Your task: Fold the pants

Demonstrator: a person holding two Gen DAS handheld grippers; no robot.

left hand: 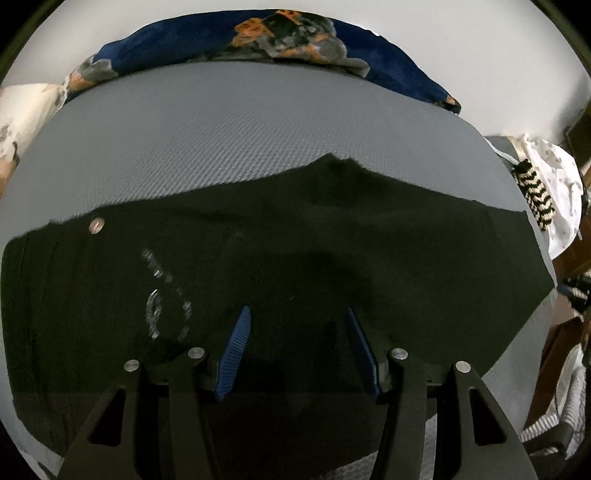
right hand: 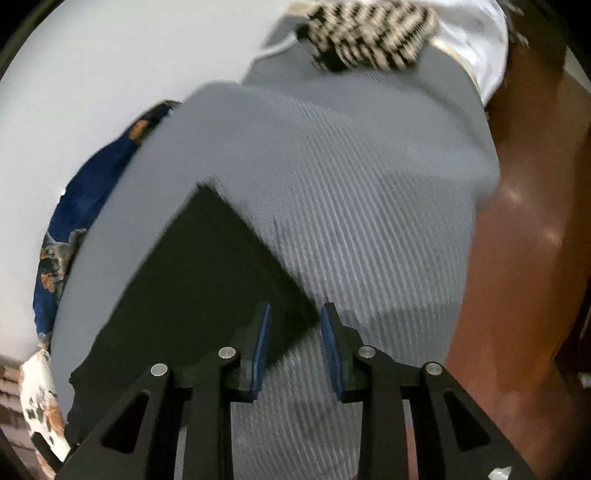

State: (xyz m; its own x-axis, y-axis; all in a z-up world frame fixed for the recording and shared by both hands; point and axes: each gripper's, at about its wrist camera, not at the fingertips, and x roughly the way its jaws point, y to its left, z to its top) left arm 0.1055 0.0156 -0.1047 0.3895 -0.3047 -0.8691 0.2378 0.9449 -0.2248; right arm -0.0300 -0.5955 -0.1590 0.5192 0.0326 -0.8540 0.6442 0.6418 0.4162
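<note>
A grey ribbed mattress fills both views, set against a pale wall, with a dark blue floral blanket bunched along its far edge. The black pants lie flat on the mattress, their long axis running left to right across the left wrist view; the waistband end with a metal button points left. In the right wrist view the other end shows as a squared corner pointing away from the camera. The left gripper hangs over the middle of the pants, jaws spread wide, holding nothing. The right gripper is parted too, its fingers either side of the pants' edge, not closed on it. A black-and-cream patterned cloth and white fabric lie at the mattress end, beside brown wooden furniture.
</note>
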